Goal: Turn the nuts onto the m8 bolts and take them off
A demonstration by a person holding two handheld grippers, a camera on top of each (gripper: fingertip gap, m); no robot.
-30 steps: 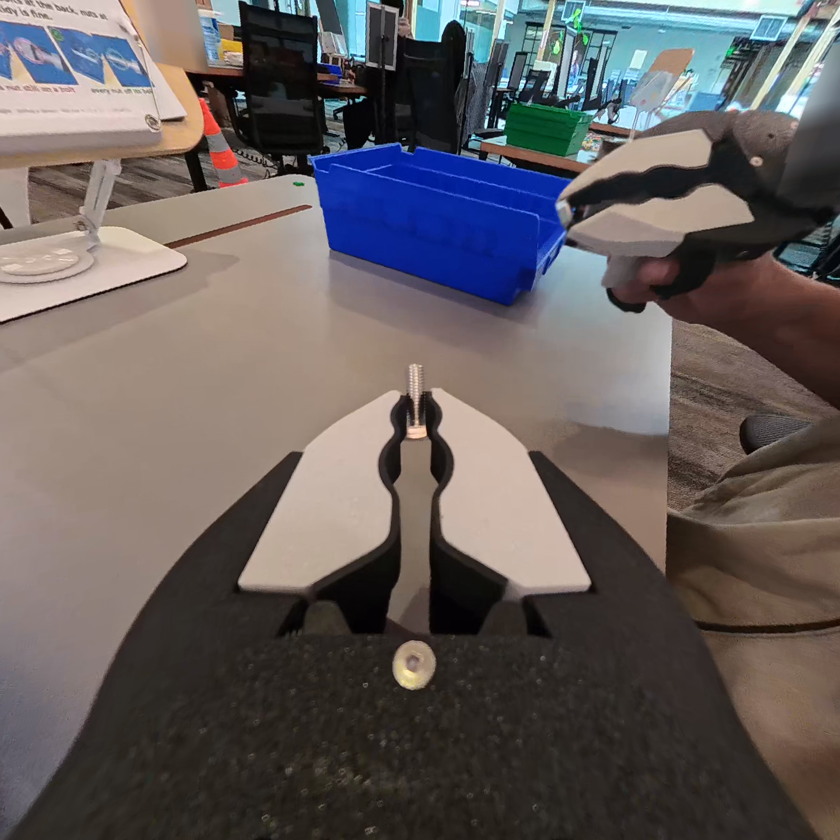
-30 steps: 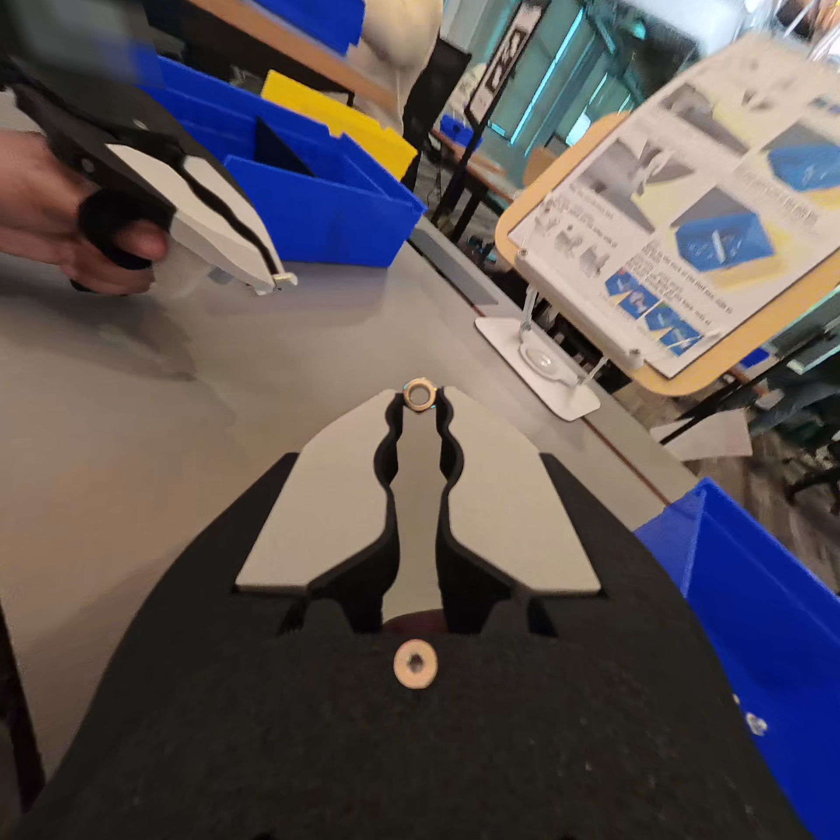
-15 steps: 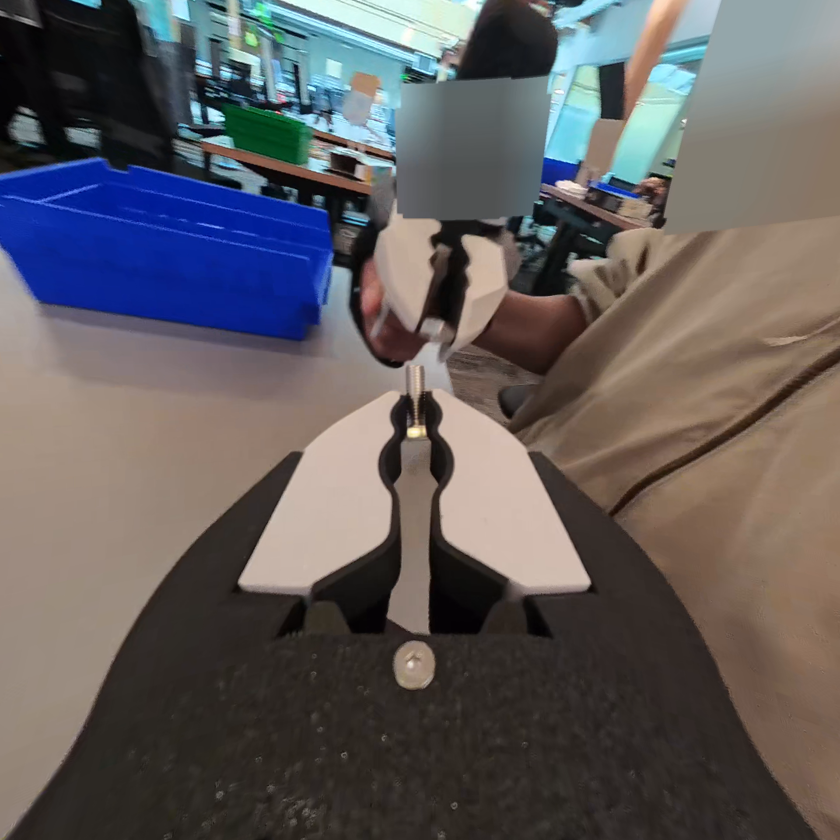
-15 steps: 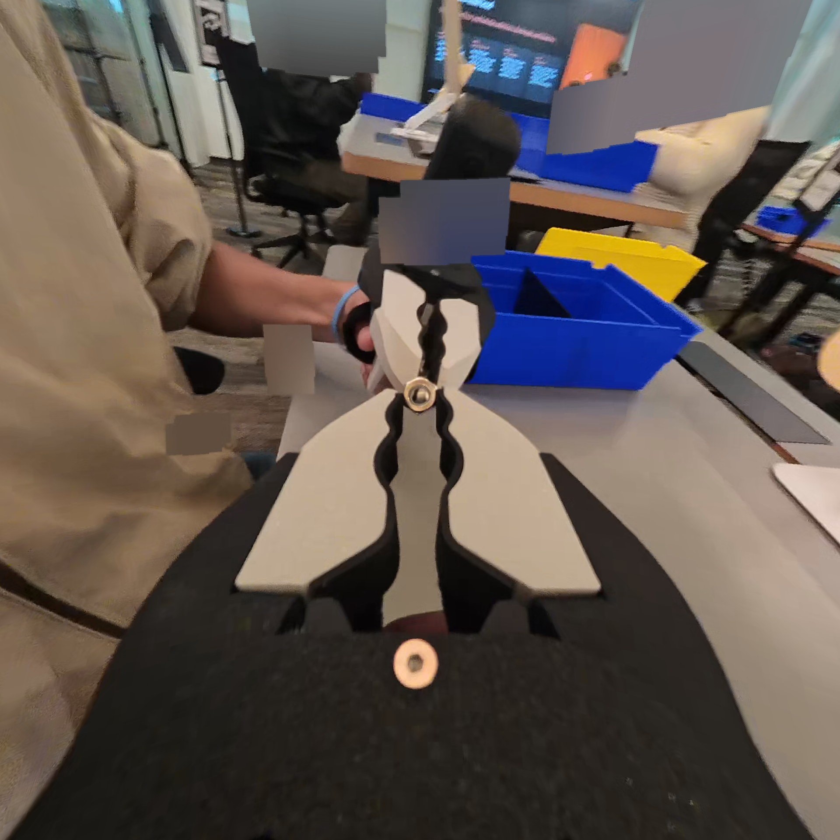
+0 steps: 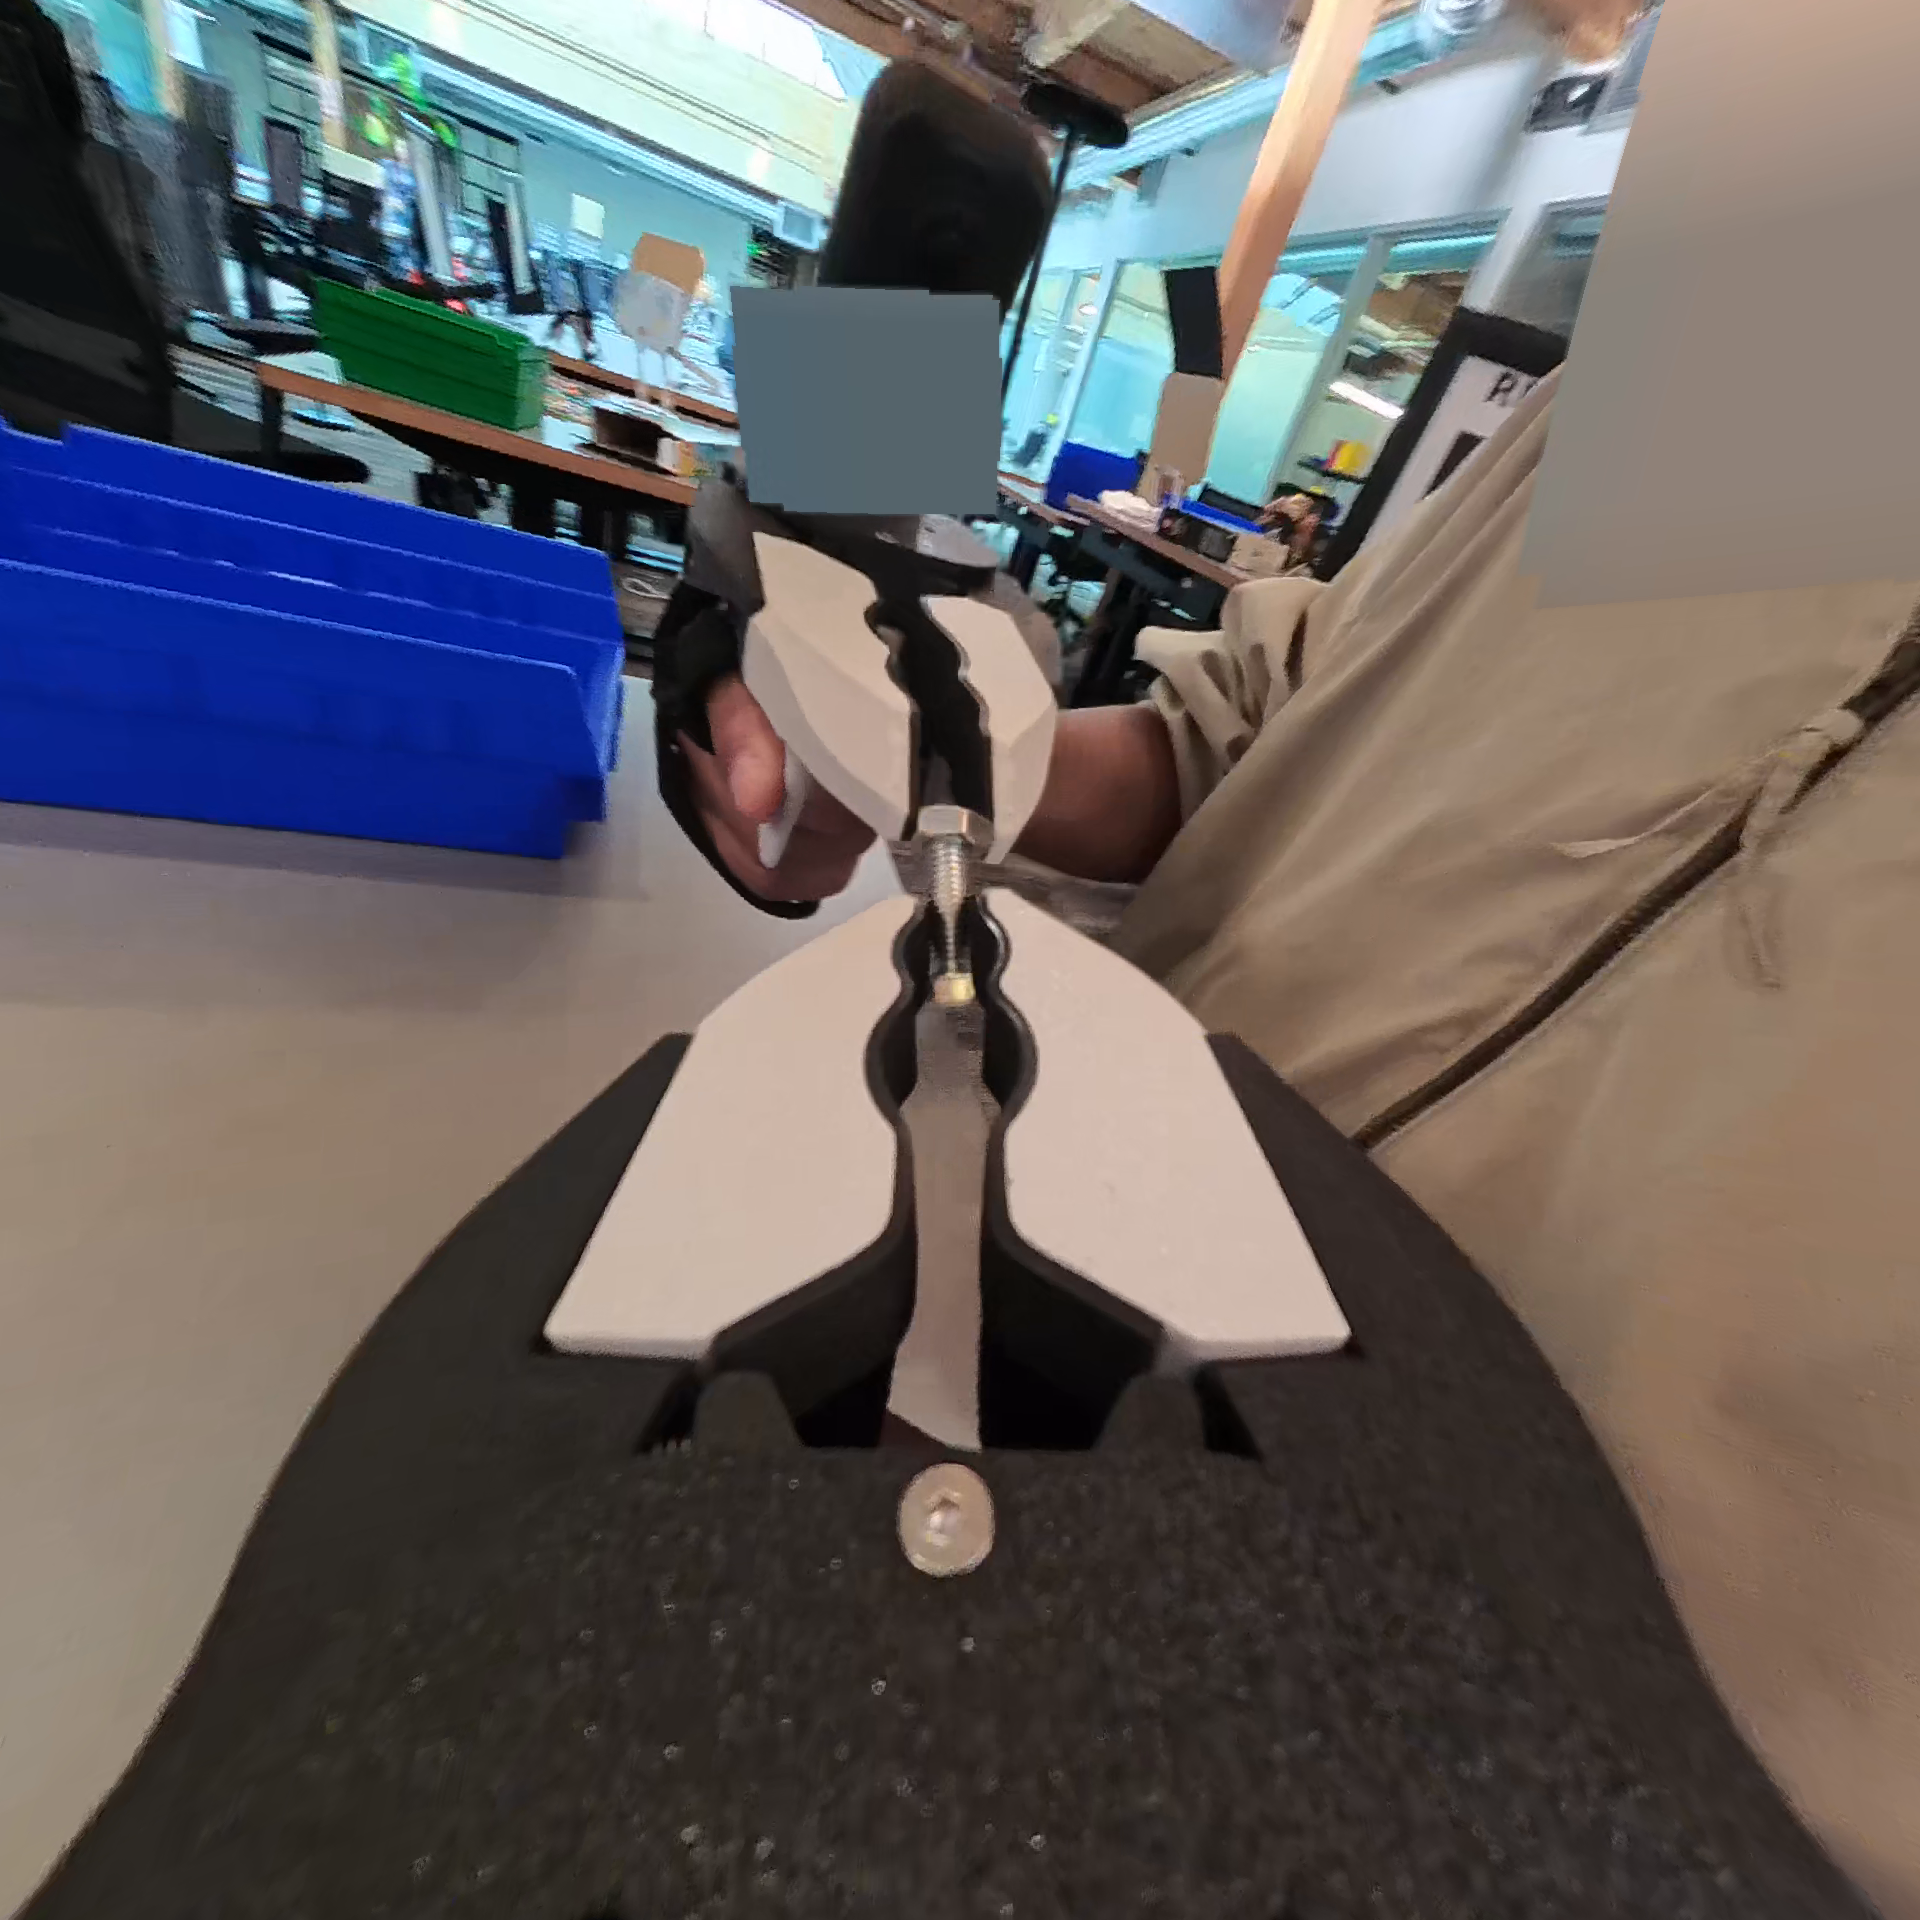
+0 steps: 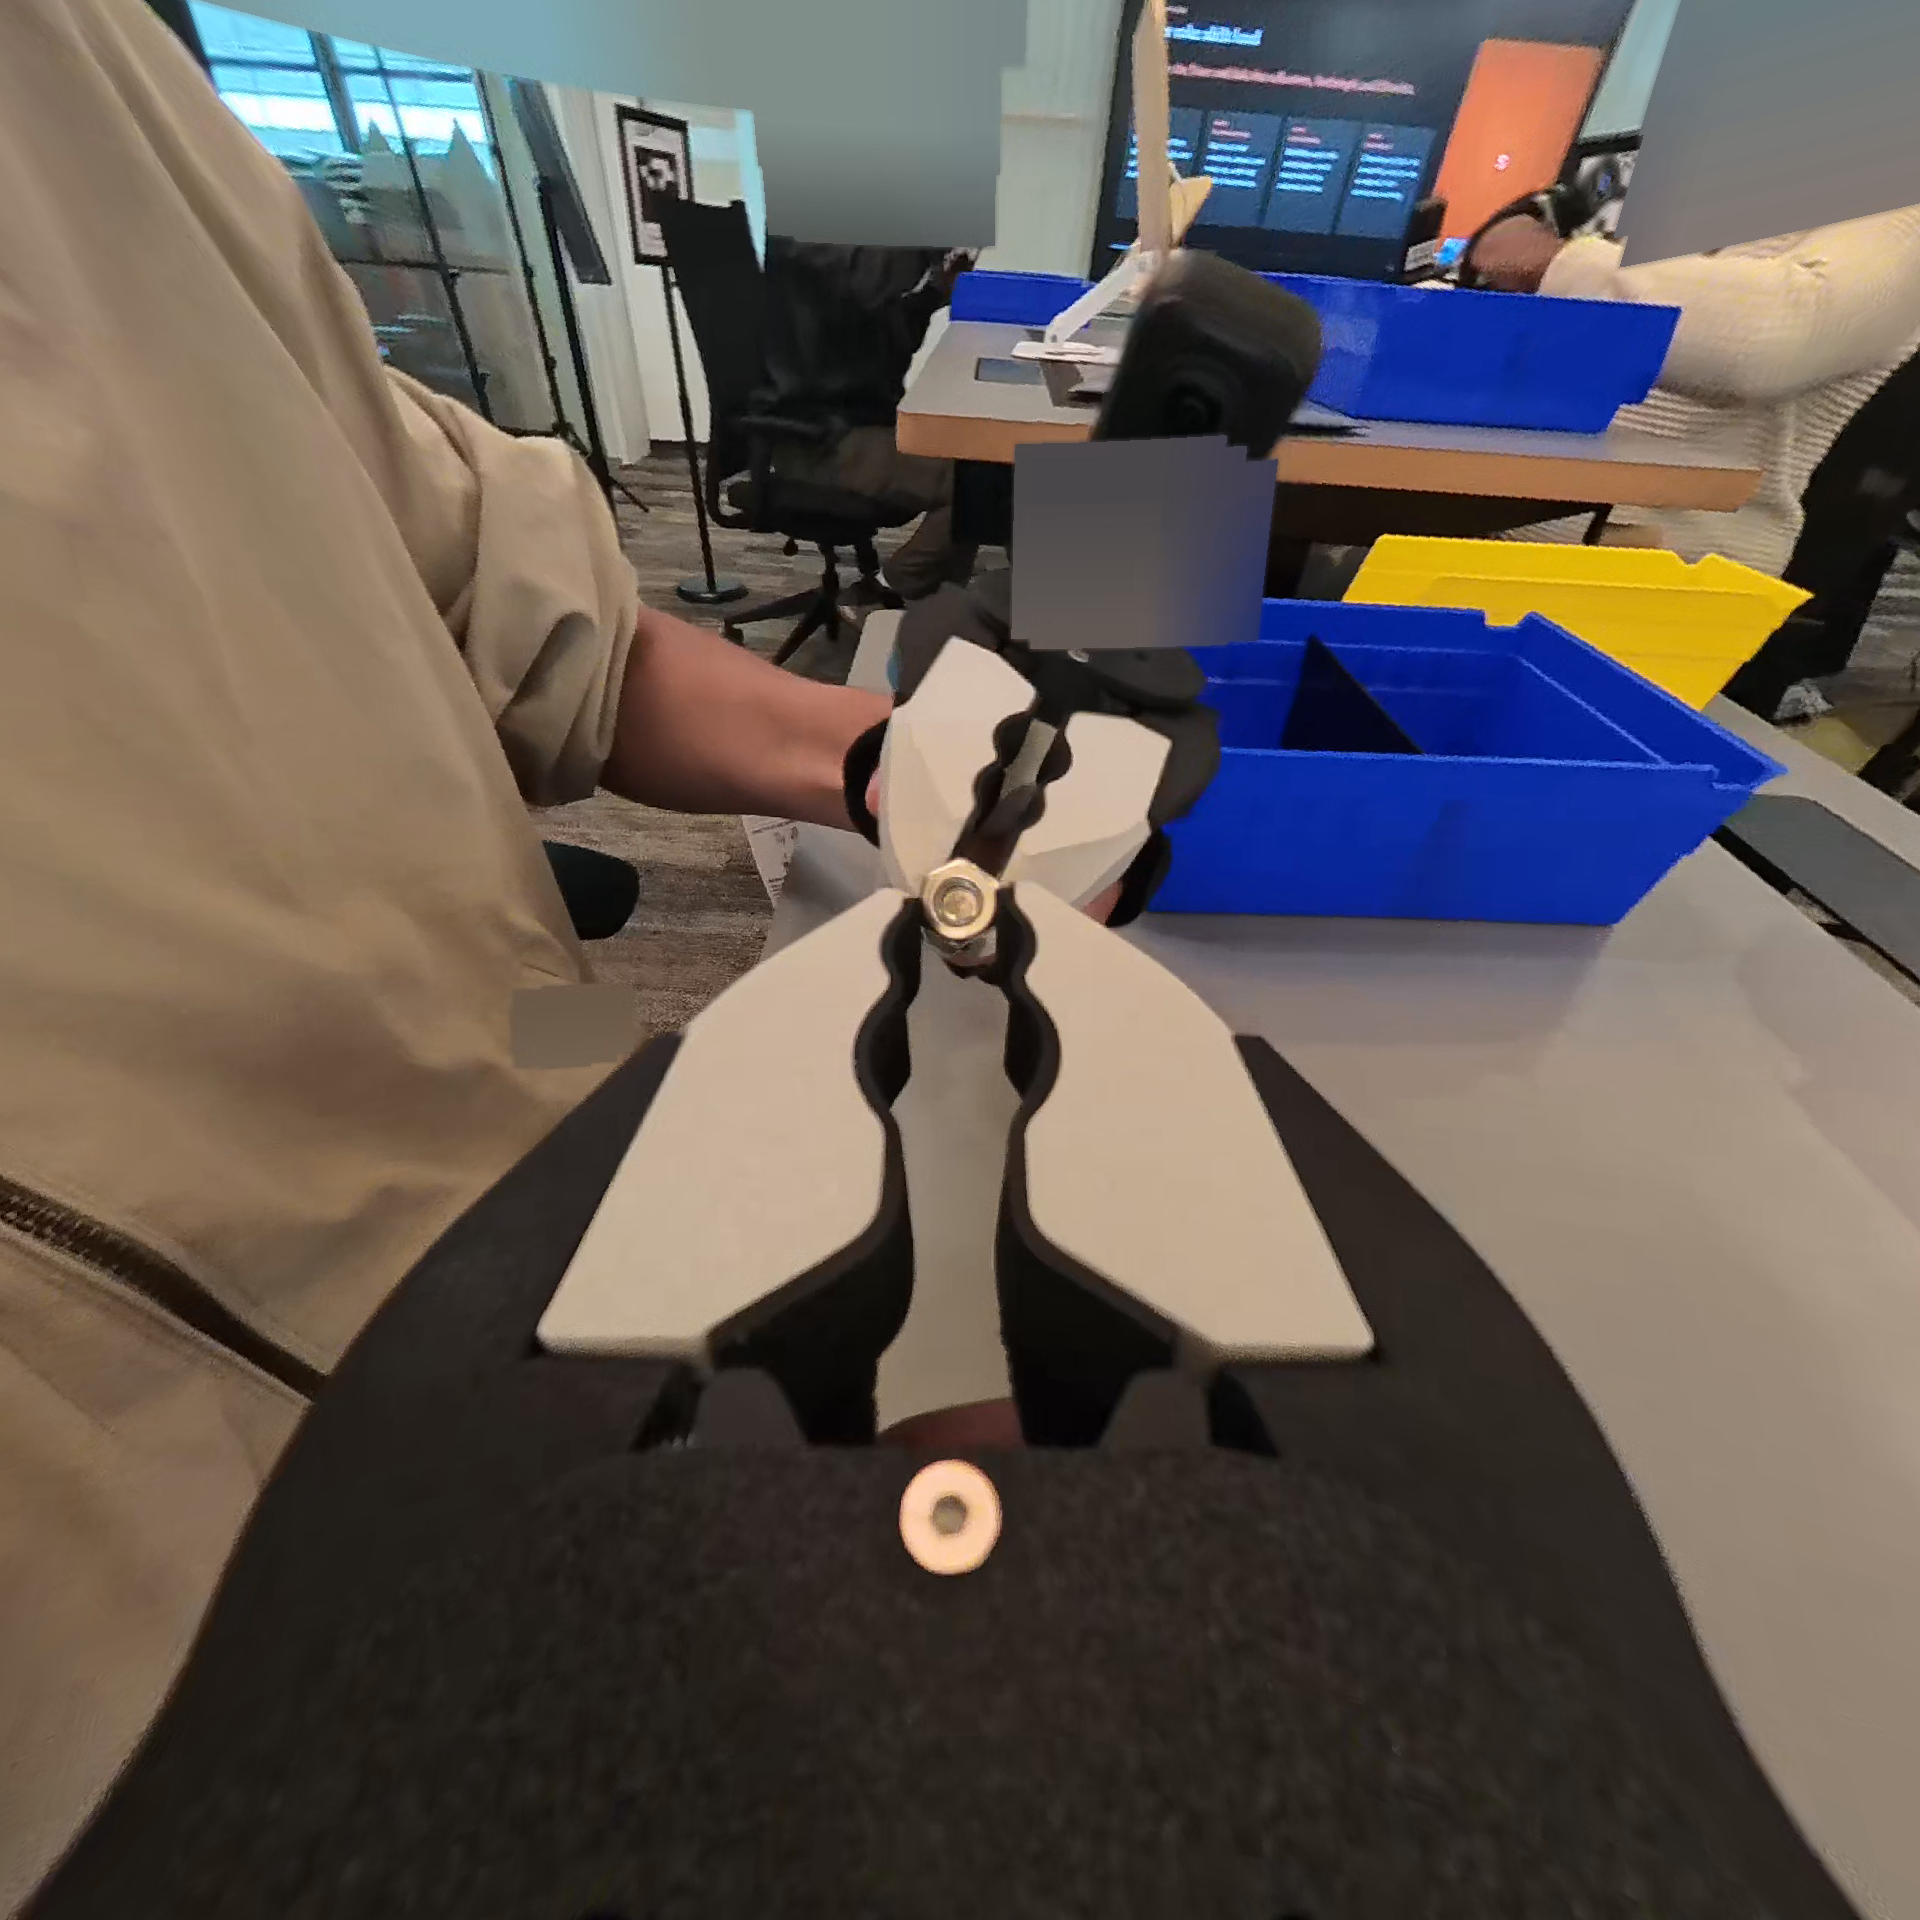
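From my left wrist camera I saw the bolt [image 5: 948,904] side-on: a short silver threaded shaft, its head end pinched in the tip notch of my left hand-held gripper [image 5: 951,935], whose fingers were closed on it. The shaft pointed toward 12 o'clock, straight at the right hand-held gripper [image 5: 948,826], which faced me tip to tip. That view showed the nut [image 5: 945,824] edge-on as a thin silver hexagon sitting at the far end of the thread; how far it was turned on I could not tell. A blue bin [image 5: 312,675] sat at 9 o'clock on the grey counter [image 5: 260,1039], and a tan sleeve [image 5: 1455,831] filled the 3 o'clock side.

My right wrist camera gave what the left could not: the nut [image 6: 958,902] face-on, a bright hexagon with the bolt end showing in its bore, clamped between the tips of my right hand-held gripper [image 6: 958,914]. Beyond it, toward 12 o'clock, was the left hand-held gripper [image 6: 987,852], but the bolt's shaft was hidden behind the nut there. This view also showed a divided blue bin [image 6: 1455,831] at 2 o'clock with a yellow bin [image 6: 1558,603] behind it. Both parts were held in the air above the counter's near edge.
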